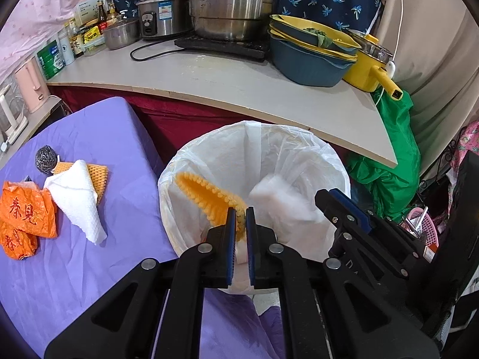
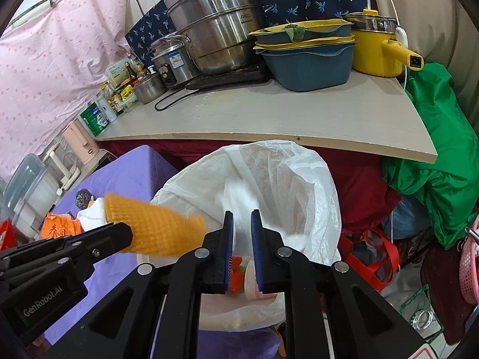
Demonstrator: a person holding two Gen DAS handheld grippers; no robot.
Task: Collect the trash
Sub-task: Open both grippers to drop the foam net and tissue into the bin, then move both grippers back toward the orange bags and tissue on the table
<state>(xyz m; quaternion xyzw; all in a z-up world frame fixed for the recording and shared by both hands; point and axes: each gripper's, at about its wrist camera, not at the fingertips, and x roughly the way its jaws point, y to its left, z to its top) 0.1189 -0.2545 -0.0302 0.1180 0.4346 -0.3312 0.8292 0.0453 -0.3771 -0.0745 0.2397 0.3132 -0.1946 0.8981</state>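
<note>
orange foam fruit net (image 1: 206, 197) hangs over the white-lined trash bin (image 1: 335, 161), clamped in the left tool (image 1: 240, 213). the right tool (image 2: 242, 216), slightly apart and holding nothing, hovers over that bin beside the purple-covered bench (image 1: 89, 269).

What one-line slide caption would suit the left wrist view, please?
Left gripper holds orange foam netting over the white-lined trash bin.
</note>
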